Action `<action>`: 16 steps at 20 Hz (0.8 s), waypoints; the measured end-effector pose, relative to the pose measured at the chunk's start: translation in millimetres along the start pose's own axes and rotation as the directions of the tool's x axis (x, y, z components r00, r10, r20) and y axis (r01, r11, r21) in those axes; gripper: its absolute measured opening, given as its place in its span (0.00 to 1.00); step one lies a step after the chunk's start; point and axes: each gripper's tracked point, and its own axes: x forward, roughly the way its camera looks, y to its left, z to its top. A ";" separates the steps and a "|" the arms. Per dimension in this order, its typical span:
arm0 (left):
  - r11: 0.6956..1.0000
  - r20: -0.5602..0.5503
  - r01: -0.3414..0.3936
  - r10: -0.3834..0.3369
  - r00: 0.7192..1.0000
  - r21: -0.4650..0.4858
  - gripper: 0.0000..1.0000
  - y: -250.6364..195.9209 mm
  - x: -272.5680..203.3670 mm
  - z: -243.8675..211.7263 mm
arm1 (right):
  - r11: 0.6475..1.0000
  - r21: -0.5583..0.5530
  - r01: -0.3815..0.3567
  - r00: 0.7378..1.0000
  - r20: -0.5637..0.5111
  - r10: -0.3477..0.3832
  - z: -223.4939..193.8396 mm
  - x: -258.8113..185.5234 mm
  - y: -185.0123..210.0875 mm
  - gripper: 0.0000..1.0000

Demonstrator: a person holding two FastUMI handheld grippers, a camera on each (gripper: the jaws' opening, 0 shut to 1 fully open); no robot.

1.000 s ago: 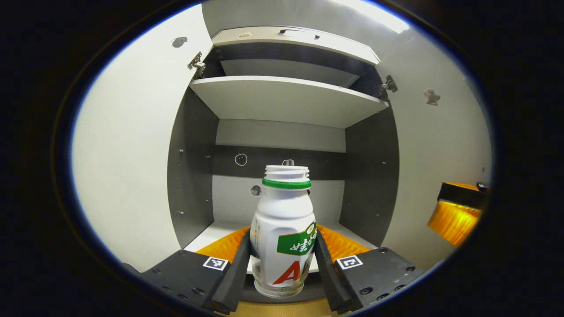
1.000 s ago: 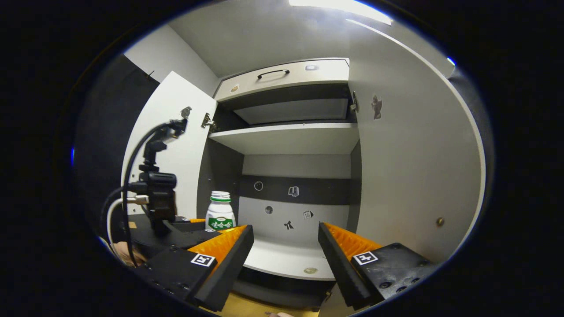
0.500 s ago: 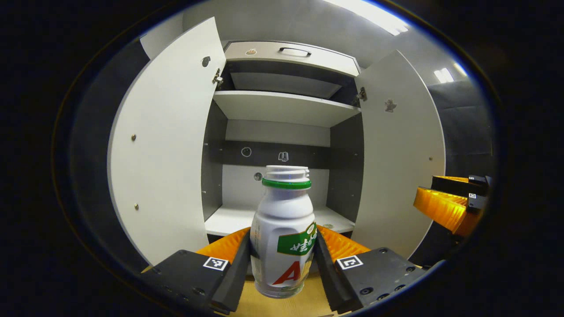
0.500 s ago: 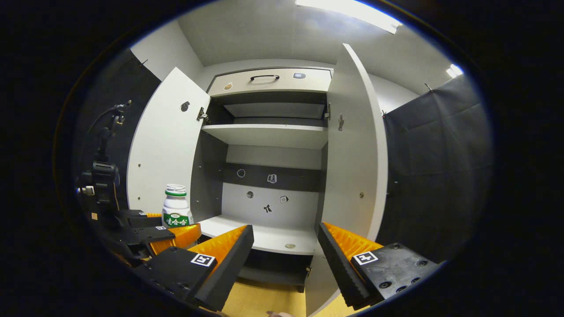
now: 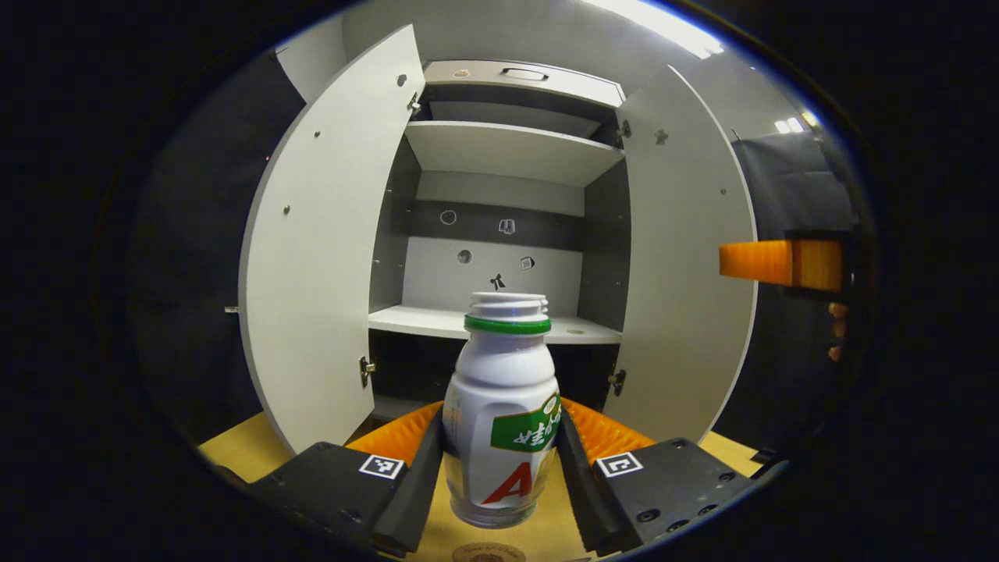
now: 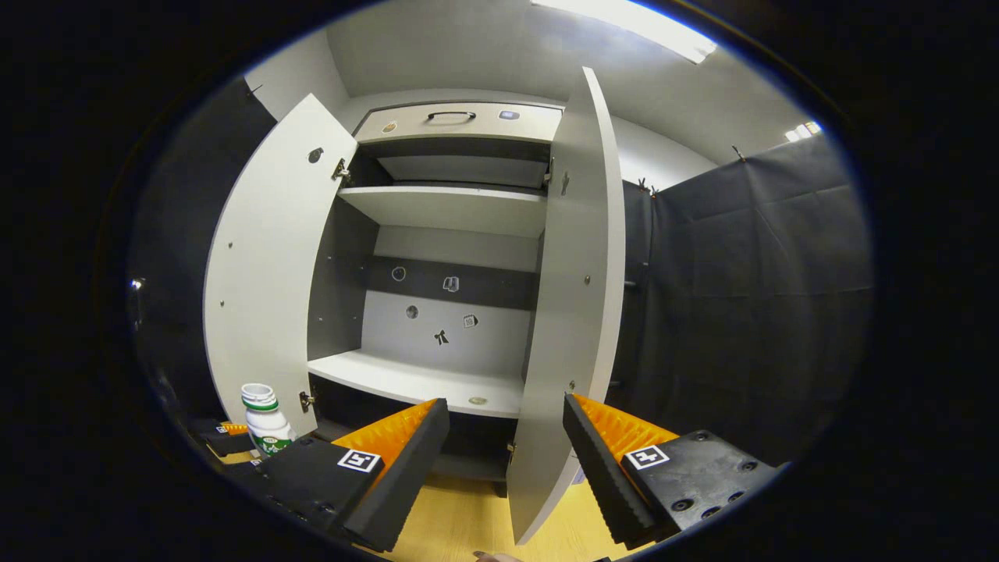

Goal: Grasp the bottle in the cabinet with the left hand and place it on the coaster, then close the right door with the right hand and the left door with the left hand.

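A white bottle (image 5: 501,414) with a green neck ring and green label stands upright between my left gripper's fingers; the left gripper (image 5: 499,476) is shut on it, out in front of the cabinet. A round brown coaster (image 5: 488,553) peeks in just below the bottle on the wooden table. The cabinet (image 5: 499,257) stands with its left door (image 5: 328,242) and right door (image 5: 687,257) both swung out. In the right gripper view the right gripper (image 6: 506,453) is open and holds nothing, with the right door's edge (image 6: 574,312) straight ahead. The bottle (image 6: 265,417) shows low at the left there.
The wooden table top (image 6: 468,519) lies below the cabinet. Shelves (image 5: 507,148) and a top drawer with a handle (image 5: 524,74) sit above the lower shelf (image 5: 484,321). The right gripper (image 5: 780,264), held by a hand, shows at the far right of the left gripper view.
My left gripper has drawn the bottle back out of the cabinet and lowered it over the table. The right gripper has also pulled back and turned to face the right door's edge.
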 end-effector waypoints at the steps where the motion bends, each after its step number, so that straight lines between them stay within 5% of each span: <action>1: 0.999 -0.002 -0.020 0.020 1.000 0.028 0.75 -1.0 -3.4 -15.4 | 1.000 0.004 -0.020 1.000 -0.010 0.020 -9.9 2.8 4.5 0.98; 8: 0.999 -0.045 -0.050 0.050 0.998 0.002 0.75 -16.2 -35.7 -111.2 | 0.989 0.106 -0.105 0.991 -0.076 0.113 -78.5 4.2 24.6 0.98; 16: 0.998 -0.046 -0.057 0.056 0.997 -0.016 0.75 -13.8 -36.7 -167.5 | 0.982 0.028 -0.185 0.978 -0.087 0.187 -127.9 -14.1 53.4 0.98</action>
